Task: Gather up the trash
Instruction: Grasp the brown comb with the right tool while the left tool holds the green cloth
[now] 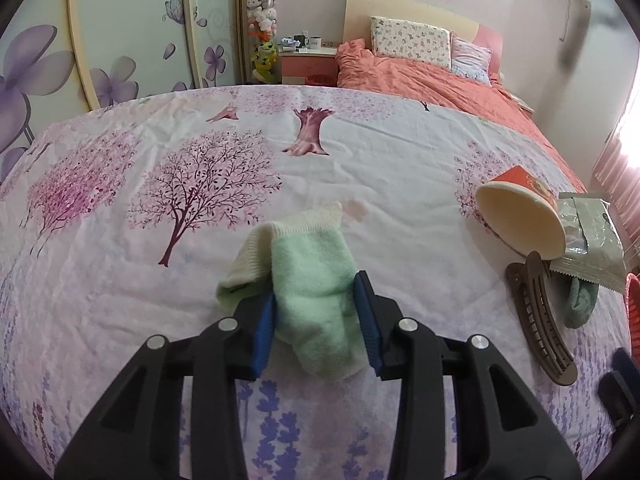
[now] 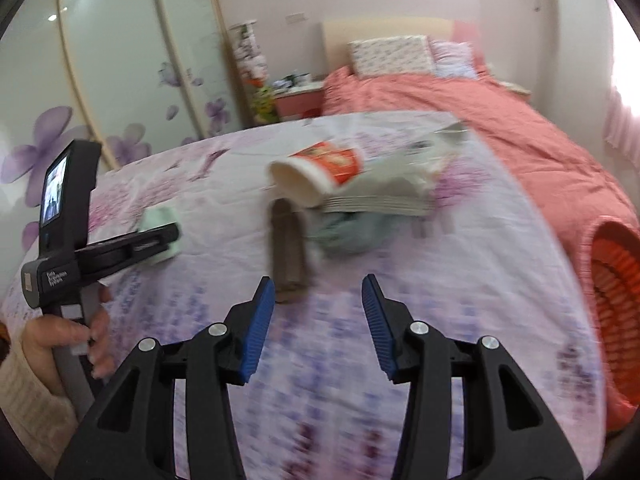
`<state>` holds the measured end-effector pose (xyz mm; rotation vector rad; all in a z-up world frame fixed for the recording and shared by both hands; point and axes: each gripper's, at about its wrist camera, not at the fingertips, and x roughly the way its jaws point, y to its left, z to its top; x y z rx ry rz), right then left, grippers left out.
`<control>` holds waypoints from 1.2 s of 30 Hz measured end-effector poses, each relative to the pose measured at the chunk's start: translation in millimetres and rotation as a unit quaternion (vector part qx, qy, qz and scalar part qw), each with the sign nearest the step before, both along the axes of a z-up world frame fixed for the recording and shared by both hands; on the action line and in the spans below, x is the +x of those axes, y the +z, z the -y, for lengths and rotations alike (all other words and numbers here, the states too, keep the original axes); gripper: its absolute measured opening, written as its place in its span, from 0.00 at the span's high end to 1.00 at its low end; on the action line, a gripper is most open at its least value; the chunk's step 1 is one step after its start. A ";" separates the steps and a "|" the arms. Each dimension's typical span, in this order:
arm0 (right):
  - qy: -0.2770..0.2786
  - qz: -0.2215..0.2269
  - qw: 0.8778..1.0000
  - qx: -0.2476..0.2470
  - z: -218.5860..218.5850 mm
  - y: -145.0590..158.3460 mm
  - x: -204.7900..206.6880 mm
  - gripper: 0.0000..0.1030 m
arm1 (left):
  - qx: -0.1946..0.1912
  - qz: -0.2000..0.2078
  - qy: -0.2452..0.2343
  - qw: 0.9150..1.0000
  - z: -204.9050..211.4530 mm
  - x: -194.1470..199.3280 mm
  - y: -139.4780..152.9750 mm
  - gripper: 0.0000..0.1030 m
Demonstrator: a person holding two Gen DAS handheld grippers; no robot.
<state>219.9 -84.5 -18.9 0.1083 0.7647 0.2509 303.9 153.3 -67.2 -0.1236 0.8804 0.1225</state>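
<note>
A red paper cup (image 1: 520, 212) lies on its side on the flowered sheet (image 1: 360, 152), next to a silvery-green wrapper (image 1: 588, 244). My left gripper (image 1: 318, 320) stands with its jaws around a light green sock (image 1: 316, 292); the blue pads touch its sides. In the right wrist view the cup (image 2: 320, 176) and wrapper (image 2: 384, 196) lie ahead of my right gripper (image 2: 318, 320), which is open and empty above the sheet. The left gripper (image 2: 160, 240) shows there at the left, on the sock (image 2: 160, 220).
A brown hair claw clip (image 1: 536, 320) and a grey-green sock (image 1: 580, 300) lie below the cup. An orange basket (image 2: 616, 288) stands at the right edge of the bed. A coral duvet (image 1: 420, 76), pillows and a nightstand (image 1: 308, 64) are beyond.
</note>
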 end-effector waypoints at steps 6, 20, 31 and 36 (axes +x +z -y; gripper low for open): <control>-0.002 -0.030 1.000 -0.001 -20.1 -14.1 20.7 0.55 | -0.018 0.004 0.001 1.000 -4.5 -1.1 -0.3 0.63; -0.006 -0.050 0.997 -0.064 -46.0 -23.9 45.0 0.55 | -0.021 0.005 0.001 1.000 -5.8 -0.9 -0.7 0.63; -0.006 -0.050 0.996 -0.071 -43.6 -23.6 48.3 0.67 | -0.019 0.004 0.001 1.000 -5.4 -1.0 -0.7 0.63; -0.009 -0.050 0.996 -0.067 -40.5 -23.7 43.1 0.67 | -0.021 0.005 0.001 1.000 -5.5 -0.8 -0.6 0.63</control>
